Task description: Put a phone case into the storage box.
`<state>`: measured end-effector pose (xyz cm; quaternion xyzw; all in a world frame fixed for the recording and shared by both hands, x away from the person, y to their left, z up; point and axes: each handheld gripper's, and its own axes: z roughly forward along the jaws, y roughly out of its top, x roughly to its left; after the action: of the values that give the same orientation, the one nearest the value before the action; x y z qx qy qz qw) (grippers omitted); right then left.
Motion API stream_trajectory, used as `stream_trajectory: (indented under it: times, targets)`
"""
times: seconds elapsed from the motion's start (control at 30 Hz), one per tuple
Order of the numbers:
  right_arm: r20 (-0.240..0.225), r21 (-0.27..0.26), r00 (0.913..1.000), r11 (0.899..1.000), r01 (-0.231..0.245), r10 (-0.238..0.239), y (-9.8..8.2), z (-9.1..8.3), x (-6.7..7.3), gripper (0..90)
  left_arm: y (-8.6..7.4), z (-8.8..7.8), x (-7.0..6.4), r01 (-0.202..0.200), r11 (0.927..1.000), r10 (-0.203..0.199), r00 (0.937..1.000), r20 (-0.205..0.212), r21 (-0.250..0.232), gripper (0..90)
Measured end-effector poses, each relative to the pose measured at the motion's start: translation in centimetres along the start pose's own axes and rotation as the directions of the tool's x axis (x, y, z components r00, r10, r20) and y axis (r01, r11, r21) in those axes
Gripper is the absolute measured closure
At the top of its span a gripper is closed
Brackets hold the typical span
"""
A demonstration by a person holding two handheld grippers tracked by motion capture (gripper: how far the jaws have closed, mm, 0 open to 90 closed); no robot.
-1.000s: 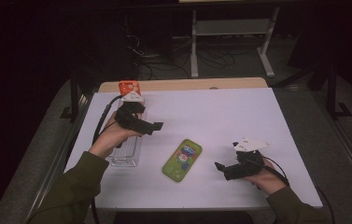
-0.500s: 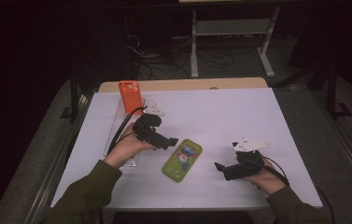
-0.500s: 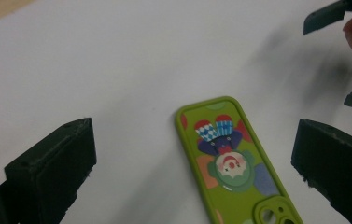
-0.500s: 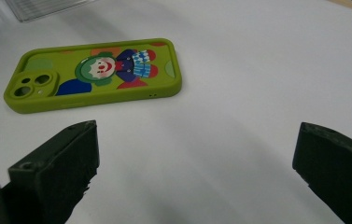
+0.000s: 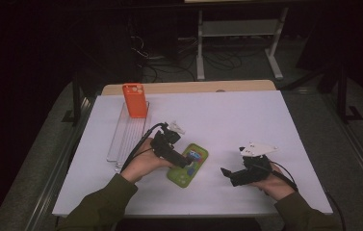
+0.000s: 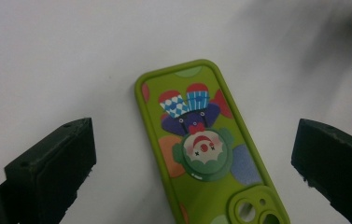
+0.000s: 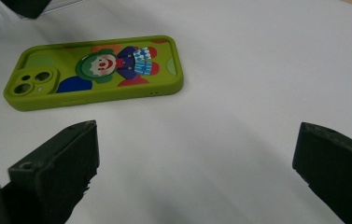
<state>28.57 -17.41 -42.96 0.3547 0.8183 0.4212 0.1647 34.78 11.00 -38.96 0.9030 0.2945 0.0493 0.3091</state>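
Note:
A green phone case (image 5: 188,166) with a clown picture lies flat on the white table (image 5: 217,115), near the front middle. My left gripper (image 5: 187,164) hangs open just above it, and the case (image 6: 206,149) lies between its wide-apart jaws. My right gripper (image 5: 225,172) is open near the front right, a short way right of the case, which lies (image 7: 94,70) ahead of its jaws. An orange phone case (image 5: 135,100) stands upright at the far end of a clear slotted rack (image 5: 123,139) on the left.
The rack lies along the table's left side. A wooden board (image 5: 188,87) edges the table's far side. Behind it is a dark floor with cables and a metal stand (image 5: 237,33).
My left gripper has moved from over the rack, right and toward the front, to above the green case. The orange case now stands uncovered on the rack. My right gripper has stayed still.

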Motion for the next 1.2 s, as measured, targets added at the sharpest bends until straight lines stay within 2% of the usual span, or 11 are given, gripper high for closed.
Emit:
stream_trajectory:
  times: [0.17, 0.3, 0.4, 0.43, 0.5, 0.77, 0.8, 0.9, 0.97, 1.2]
  targets:
    - [0.001, 0.004, 1.0000, 1.000, -0.001, 0.001, 0.0, 0.0, 0.0, 0.0, -0.6, 1.0, -0.6, 0.004, 0.9998, -0.004, 1.0000, -0.004, 0.018, 0.0]
    - [0.002, 0.004, 1.0000, 1.000, -0.006, 0.006, 0.0, 0.1, 0.1, 0.0, -1.1, 1.8, -1.0, 0.023, 0.9991, -0.023, 0.9997, -0.004, 0.035, 0.0]
    - [0.010, 0.011, 0.9996, 1.000, 0.025, -0.025, -0.1, 0.1, -0.1, 0.0, -1.5, 2.4, -1.4, 0.041, 0.9990, -0.041, 0.9991, -0.014, 0.019, 0.0]
    - [0.009, 0.010, 0.9997, 1.000, 0.023, -0.023, -0.1, 0.1, -0.1, 0.0, -1.6, 2.5, -1.5, 0.036, 0.9989, -0.036, 0.9992, -0.017, 0.029, 0.0]
    - [0.008, 0.009, 0.9997, 1.000, 0.022, -0.022, -0.1, 0.1, -0.1, 0.0, -1.8, 2.7, -1.7, 0.051, 0.9984, -0.050, 0.9986, -0.019, 0.023, 0.0]
    - [0.002, 0.012, 1.0000, 1.000, 0.004, -0.004, -0.1, 0.1, 0.0, 0.0, -2.7, 3.7, -2.4, 0.034, 0.9980, -0.033, 0.9988, -0.036, 0.053, 0.0]
    - [0.001, 0.012, 1.0000, 1.000, 0.005, -0.005, -0.1, 0.1, 0.0, 0.0, -2.8, 3.8, -2.5, 0.049, 0.9979, -0.047, 0.9981, -0.041, 0.042, 0.0]
    - [0.001, 0.013, 1.0000, 1.000, 0.007, -0.007, -0.1, 0.1, 0.0, 0.0, -2.9, 3.8, -2.5, 0.022, 0.9976, -0.019, 0.9985, -0.051, 0.066, 0.0]
    - [0.001, 0.014, 0.9999, 1.000, 0.011, -0.011, -0.1, 0.1, 0.0, 0.0, -3.0, 3.9, -2.5, 0.019, 0.9975, -0.015, 0.9982, -0.059, 0.068, 0.0]
    - [0.002, 0.016, 0.9999, 1.000, 0.010, -0.010, -0.1, 0.1, 0.0, 0.0, -3.2, 4.2, -2.7, 0.021, 0.9973, -0.016, 0.9975, -0.069, 0.070, 0.0]
